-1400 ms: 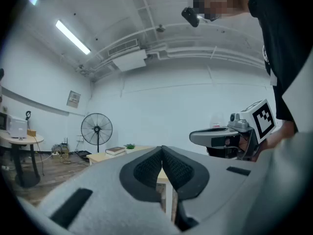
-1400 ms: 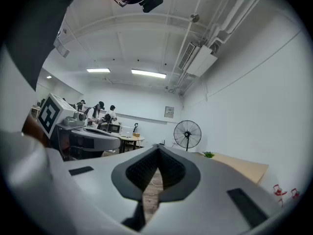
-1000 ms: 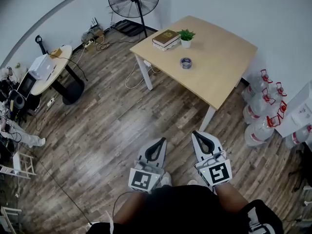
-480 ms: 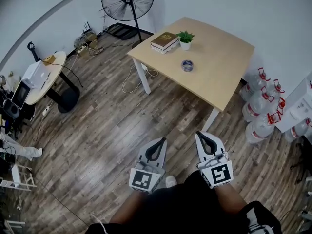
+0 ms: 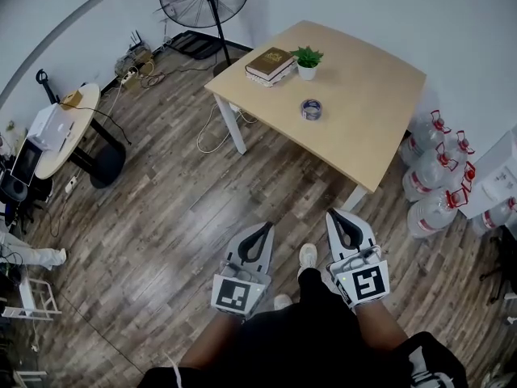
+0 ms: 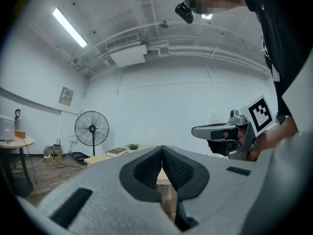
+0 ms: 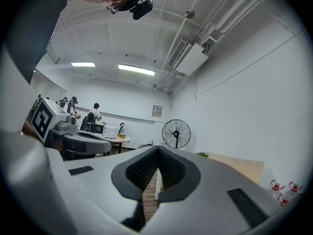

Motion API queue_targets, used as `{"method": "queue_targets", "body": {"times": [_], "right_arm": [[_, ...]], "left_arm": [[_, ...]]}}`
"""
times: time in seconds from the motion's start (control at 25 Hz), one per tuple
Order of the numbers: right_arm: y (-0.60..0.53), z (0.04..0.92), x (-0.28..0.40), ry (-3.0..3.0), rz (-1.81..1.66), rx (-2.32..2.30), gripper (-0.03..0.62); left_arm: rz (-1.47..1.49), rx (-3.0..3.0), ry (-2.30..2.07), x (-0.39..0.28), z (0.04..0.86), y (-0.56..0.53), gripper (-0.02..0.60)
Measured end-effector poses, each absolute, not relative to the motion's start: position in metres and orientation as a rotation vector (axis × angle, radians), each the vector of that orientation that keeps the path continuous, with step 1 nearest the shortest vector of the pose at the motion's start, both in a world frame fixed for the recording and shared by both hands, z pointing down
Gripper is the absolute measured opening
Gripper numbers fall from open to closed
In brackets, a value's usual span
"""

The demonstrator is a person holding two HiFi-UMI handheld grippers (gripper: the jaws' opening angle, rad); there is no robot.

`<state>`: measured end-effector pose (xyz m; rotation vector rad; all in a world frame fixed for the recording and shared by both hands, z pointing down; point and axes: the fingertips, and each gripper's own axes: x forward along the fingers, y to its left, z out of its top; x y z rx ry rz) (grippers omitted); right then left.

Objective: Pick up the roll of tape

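Observation:
The roll of tape [image 5: 311, 109] lies flat on the light wooden table [image 5: 367, 128], toward its near-left part. Both grippers hang over the floor well short of the table. My left gripper [image 5: 265, 229] is shut with nothing in it. My right gripper [image 5: 334, 215] is shut and empty too. In the left gripper view the jaws of the left gripper [image 6: 162, 149] meet at the tips, with the table edge [image 6: 122, 154] low behind them. In the right gripper view the right gripper [image 7: 158, 150] is closed the same way, and the table [image 7: 242, 164] lies to its right.
A stack of books [image 5: 270, 63] and a small potted plant [image 5: 307, 60] sit at the table's far left corner. A standing fan [image 5: 203, 0] is behind the table. Several water bottles [image 5: 440, 176] stand right of it. A round side table [image 5: 60, 132] with equipment is at left.
Both grippers and the person have moved forward over the wooden floor toward the table. The table and tape sit slightly nearer in the head view. The jaws stayed shut.

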<state>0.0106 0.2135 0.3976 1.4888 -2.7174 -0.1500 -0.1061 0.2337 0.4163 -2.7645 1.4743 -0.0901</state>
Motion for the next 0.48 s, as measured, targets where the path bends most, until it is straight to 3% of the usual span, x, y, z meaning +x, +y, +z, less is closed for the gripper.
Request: {"method": "queue_targets", "body": {"times": [0.48], "right_arm": [[0.092, 0.404, 0.031, -2.719, -0.149, 1.402, -0.005]], "left_arm": [[-0.150, -2.755, 1.479, -0.077, 0.416, 0.116, 0.006]]}}
